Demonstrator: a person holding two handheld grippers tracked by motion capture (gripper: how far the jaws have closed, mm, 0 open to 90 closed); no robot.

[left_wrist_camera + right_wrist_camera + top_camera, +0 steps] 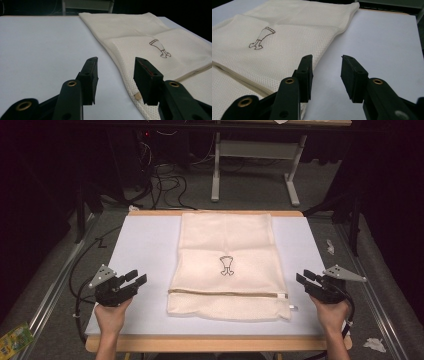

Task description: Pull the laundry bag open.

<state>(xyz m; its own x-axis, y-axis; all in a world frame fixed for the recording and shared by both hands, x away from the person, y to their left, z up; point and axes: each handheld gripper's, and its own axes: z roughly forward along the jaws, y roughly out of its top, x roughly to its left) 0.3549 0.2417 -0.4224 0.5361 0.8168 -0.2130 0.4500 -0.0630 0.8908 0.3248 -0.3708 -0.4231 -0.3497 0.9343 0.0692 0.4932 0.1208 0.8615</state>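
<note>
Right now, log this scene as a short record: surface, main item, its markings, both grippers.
surface: white table top
main item: cream mesh bag, lying flat in the middle
marking: small dark outline drawing on the bag
closure: zipper across the near end, pull at the right
left gripper: open, beside the bag's left edge
right gripper: open, beside the bag's right edge

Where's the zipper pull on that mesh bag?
In the high view, the zipper pull sits at the mesh bag's near right corner, beside the right gripper.

Dim room, grey carpet floor (250,195), tangled cables (167,182), white table-frame legs (216,170) – background dark
</note>
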